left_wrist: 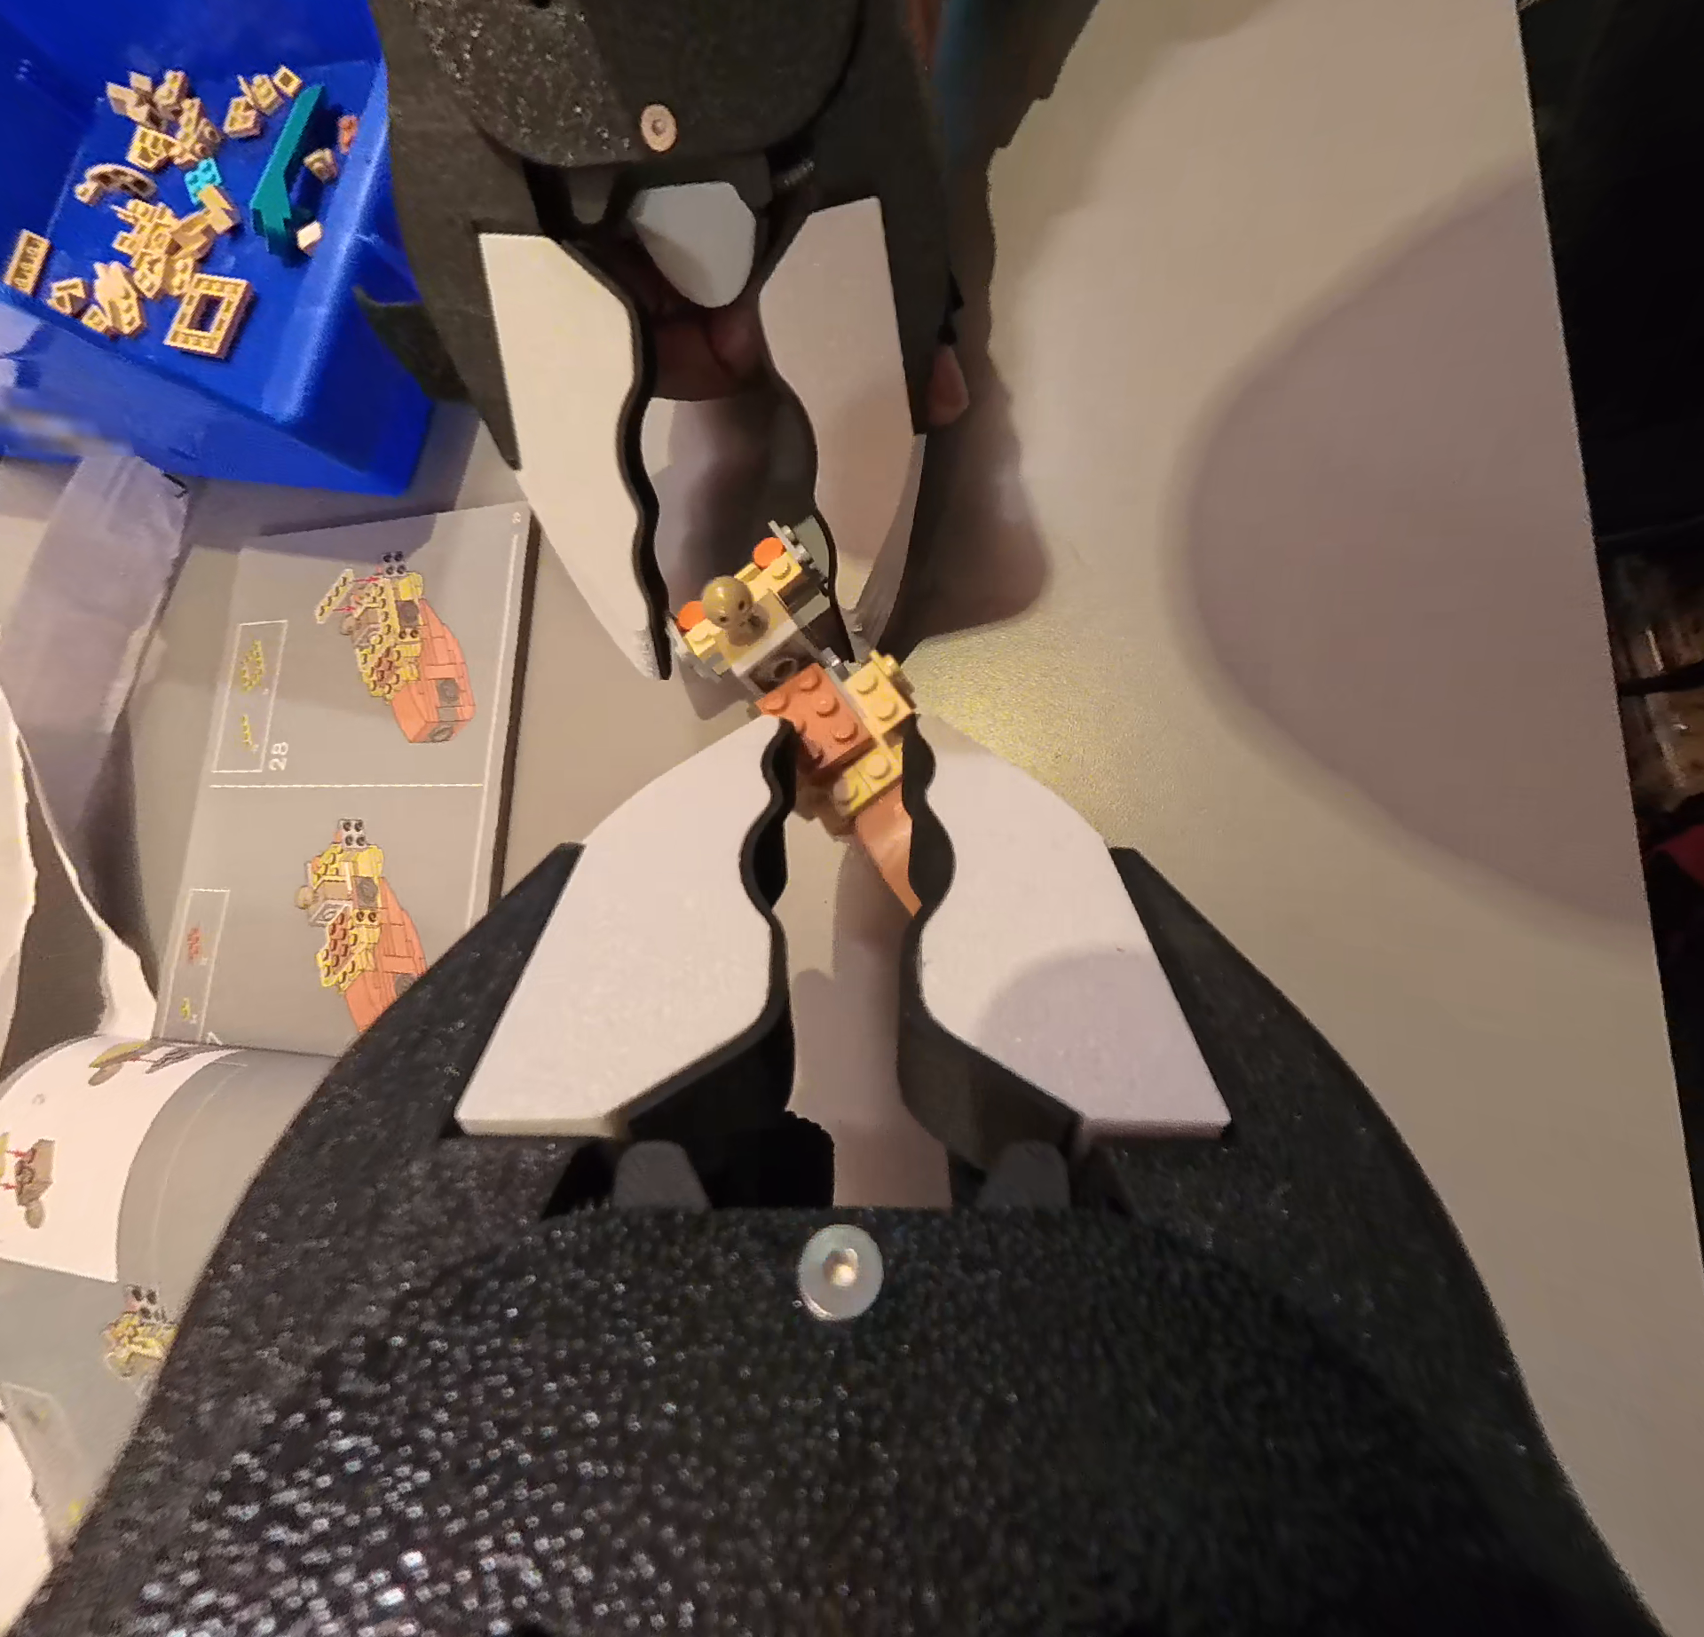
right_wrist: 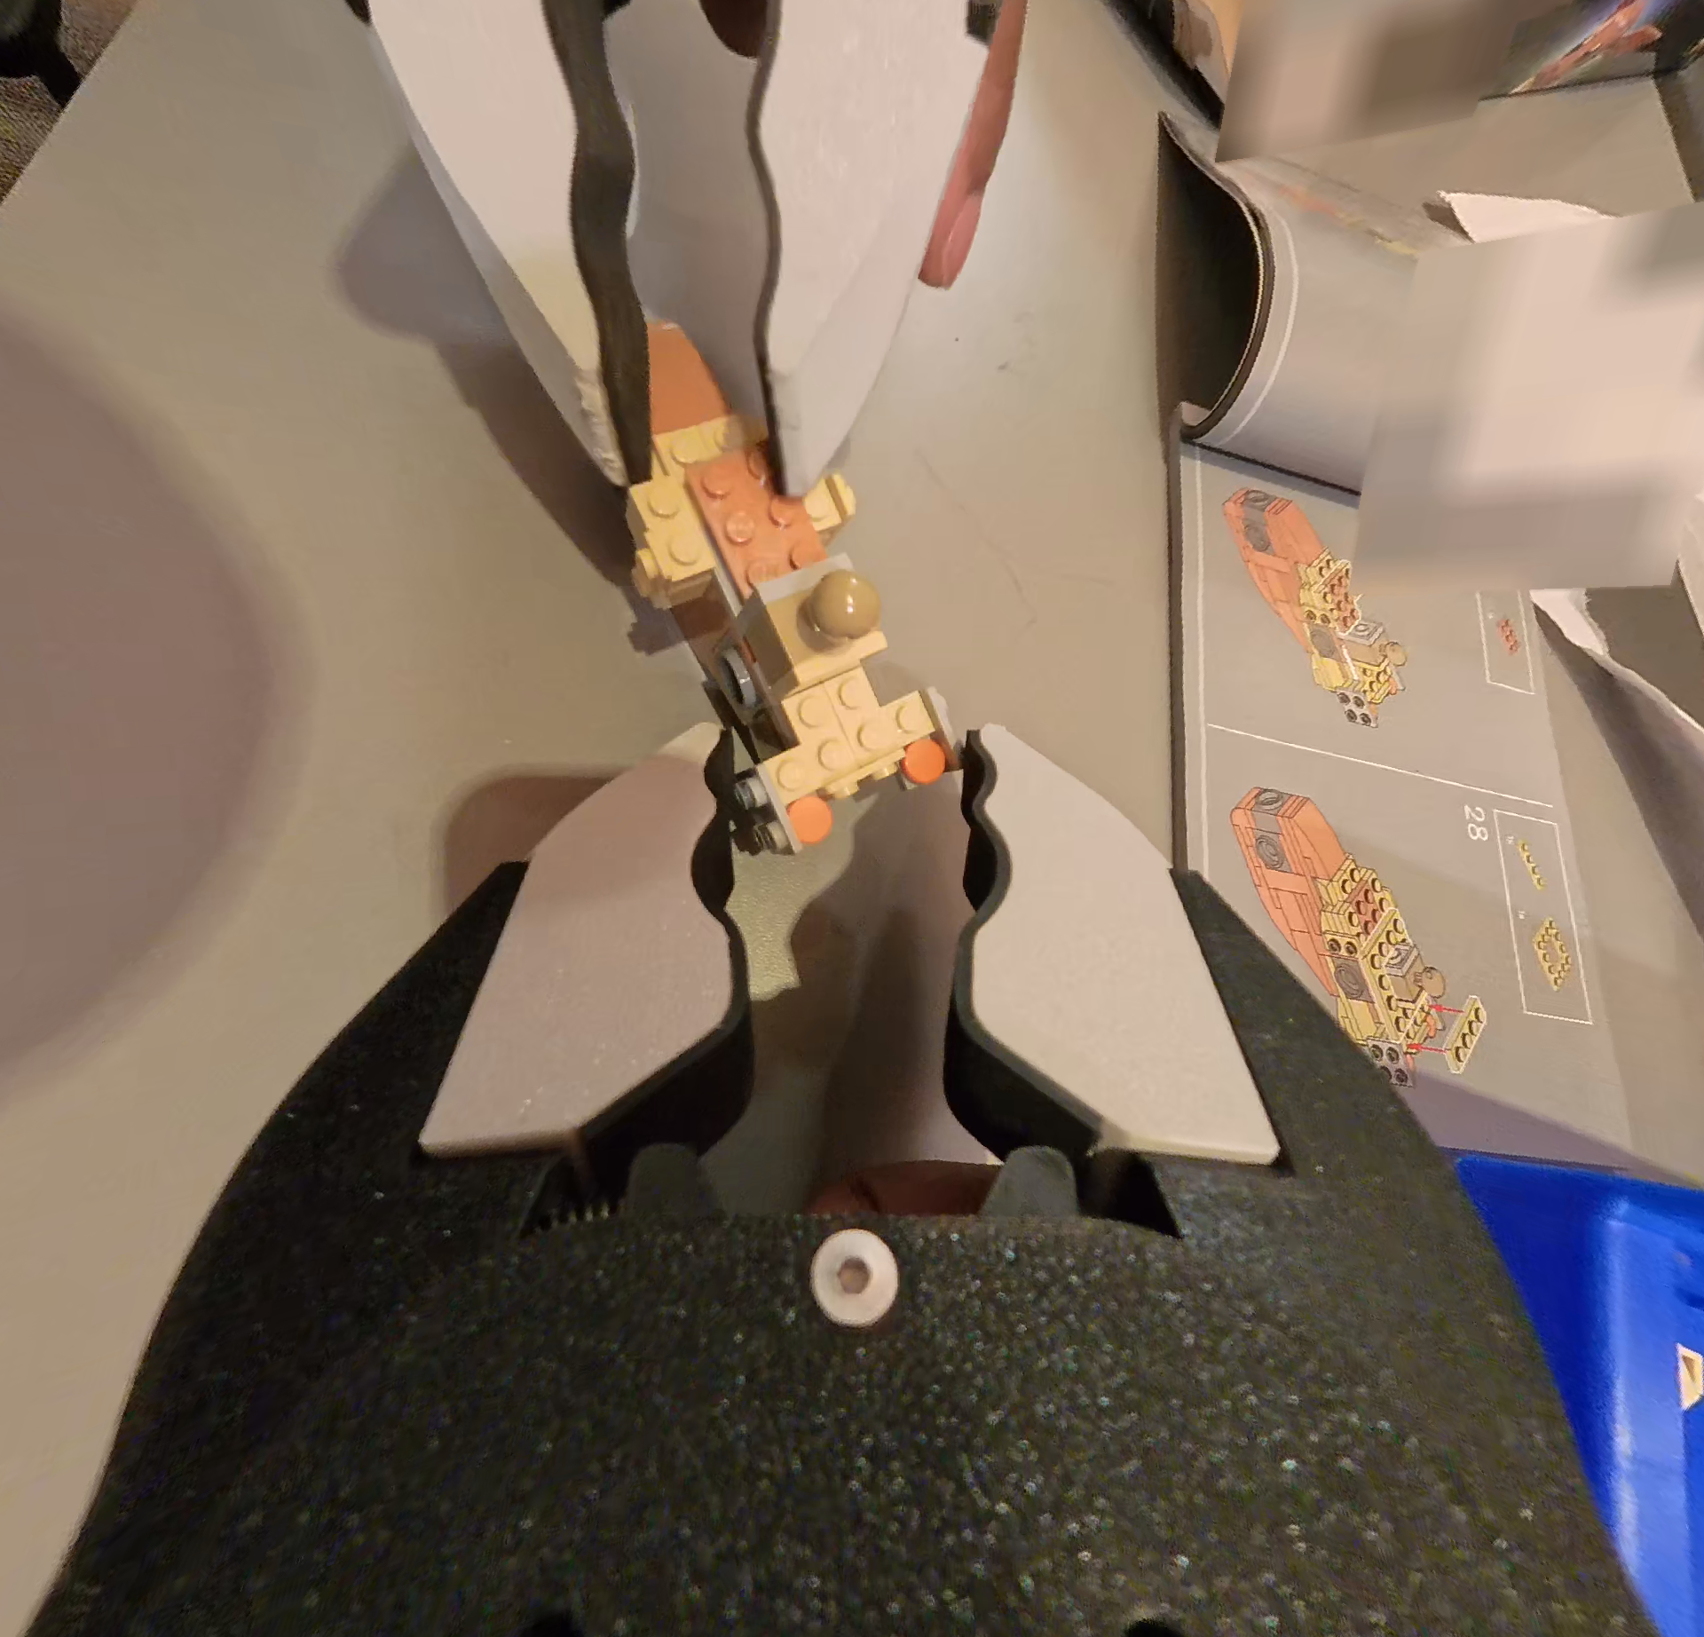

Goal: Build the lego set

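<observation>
A small lego model [left_wrist: 830, 698] of tan, orange-brown and grey bricks, with a round olive knob on top, is held in the air over the white table [left_wrist: 1245, 209]. My left gripper [left_wrist: 848, 753] is shut on its brown and tan front end. My right gripper [right_wrist: 844, 753] faces it from the other side and is shut on the model [right_wrist: 811, 670] at the rear end, where the orange round studs are. The right gripper also shows in the left wrist view [left_wrist: 761, 643], and the left gripper in the right wrist view [right_wrist: 708, 477].
A blue bin [left_wrist: 304, 394] with several loose tan pieces [left_wrist: 175, 209] and a teal piece [left_wrist: 286, 172] stands at the left. An open instruction booklet [left_wrist: 369, 763] lies beside it, also in the right wrist view [right_wrist: 1383, 855]. The table's edge [left_wrist: 1567, 578] runs along the right. My right fingertips sit around 5 cm from my left ones.
</observation>
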Action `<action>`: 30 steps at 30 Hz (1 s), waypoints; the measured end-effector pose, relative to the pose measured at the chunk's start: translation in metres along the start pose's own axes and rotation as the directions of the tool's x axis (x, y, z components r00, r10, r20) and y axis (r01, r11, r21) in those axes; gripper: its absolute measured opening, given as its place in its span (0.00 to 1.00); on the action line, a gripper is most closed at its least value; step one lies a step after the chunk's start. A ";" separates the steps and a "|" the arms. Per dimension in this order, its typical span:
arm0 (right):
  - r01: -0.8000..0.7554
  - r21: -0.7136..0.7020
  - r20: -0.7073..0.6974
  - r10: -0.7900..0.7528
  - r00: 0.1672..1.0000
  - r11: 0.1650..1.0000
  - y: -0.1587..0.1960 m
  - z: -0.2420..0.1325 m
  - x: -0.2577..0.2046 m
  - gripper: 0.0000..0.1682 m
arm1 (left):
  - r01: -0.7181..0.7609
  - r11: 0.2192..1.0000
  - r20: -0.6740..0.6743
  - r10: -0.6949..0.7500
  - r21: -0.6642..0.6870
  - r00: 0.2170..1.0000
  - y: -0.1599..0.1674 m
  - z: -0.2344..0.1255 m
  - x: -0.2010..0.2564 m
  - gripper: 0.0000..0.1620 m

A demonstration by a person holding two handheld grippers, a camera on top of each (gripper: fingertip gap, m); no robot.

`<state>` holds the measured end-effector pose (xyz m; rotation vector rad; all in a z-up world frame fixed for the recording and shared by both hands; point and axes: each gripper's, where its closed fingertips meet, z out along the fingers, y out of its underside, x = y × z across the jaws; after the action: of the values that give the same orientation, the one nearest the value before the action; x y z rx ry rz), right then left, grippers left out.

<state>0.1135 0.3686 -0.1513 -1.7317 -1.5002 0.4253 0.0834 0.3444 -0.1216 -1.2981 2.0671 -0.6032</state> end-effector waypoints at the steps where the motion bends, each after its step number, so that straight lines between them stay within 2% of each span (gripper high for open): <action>1: 0.001 0.001 0.000 -0.001 1.000 1.000 0.000 0.000 0.000 0.28 | 0.008 1.000 -0.003 -0.008 0.001 1.000 0.000 -0.001 -0.001 0.14; 5: 0.007 0.000 0.001 -0.007 1.000 1.000 0.000 0.000 -0.001 0.28 | 0.084 0.996 -0.022 -0.084 0.026 0.996 -0.005 -0.005 -0.005 0.12; 8: 0.009 -0.001 0.003 -0.009 1.000 1.000 0.000 0.000 -0.001 0.28 | 0.194 0.981 -0.032 -0.193 0.017 0.981 -0.006 -0.008 -0.009 0.10; 12: 0.009 -0.002 0.003 -0.009 1.000 1.000 0.000 0.000 -0.001 0.28 | 0.419 0.908 -0.041 -0.419 -0.005 0.907 -0.010 -0.008 -0.012 0.07; 14: 0.010 -0.003 0.002 -0.010 1.000 1.000 0.000 0.000 -0.001 0.28 | 0.473 0.881 -0.041 -0.473 -0.011 0.880 -0.012 -0.008 -0.010 0.06; 20: 0.014 -0.005 0.004 -0.014 1.000 1.000 0.001 0.001 -0.002 0.28 | 0.462 0.884 0.026 -0.462 -0.071 0.887 -0.007 -0.001 -0.008 0.05; 30: 0.018 -0.008 0.006 -0.018 1.000 1.000 0.001 0.001 -0.002 0.28 | 0.431 0.898 -0.030 -0.435 -0.085 0.900 -0.003 0.003 -0.005 0.04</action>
<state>0.1126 0.3667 -0.1532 -1.7235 -1.5225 0.4159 0.0891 0.3474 -0.1208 -1.8281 1.8569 -0.7586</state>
